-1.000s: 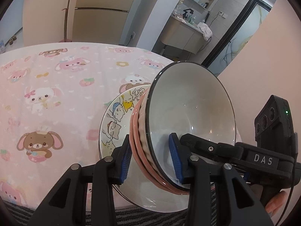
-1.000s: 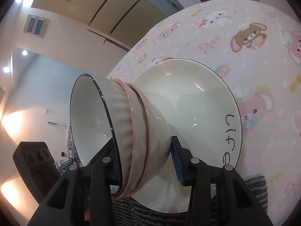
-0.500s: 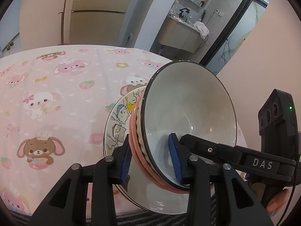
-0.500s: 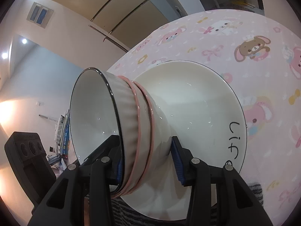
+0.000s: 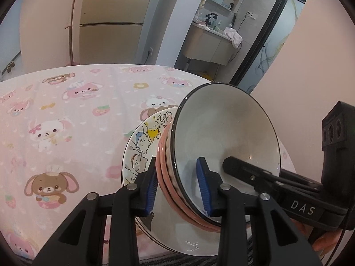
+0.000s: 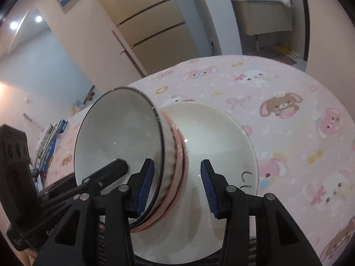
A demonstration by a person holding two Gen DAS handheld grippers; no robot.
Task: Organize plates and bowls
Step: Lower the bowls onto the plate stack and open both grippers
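A stack of three nested bowls (image 5: 221, 137), a black-rimmed white one inside two pink-rimmed ones, hangs tipped on its side over a plate with cartoon cats (image 5: 139, 153). My left gripper (image 5: 177, 177) straddles the stack's wall, one pad on the pink outside and one inside the top bowl; its jaws are closing and press on the stack. The right gripper (image 6: 176, 175) also straddles the bowl stack (image 6: 119, 133). Its left pad is inside the bowl, and its right pad stands clear of the pink side, above the white plate (image 6: 221, 141). Its finger (image 5: 241, 168) reaches into the bowl.
The round table wears a pink cartoon-animal cloth (image 5: 66, 115) and its near edge lies just under the plate. A grey striped mat (image 5: 177, 259) shows below that edge. Tall cabinets (image 6: 155, 28) and a washbasin unit (image 5: 210, 44) stand beyond the table.
The left jaws have narrowed a little on the stack. The right gripper has rolled, and a gap now shows between its right pad and the bowls' side, where it touched before.
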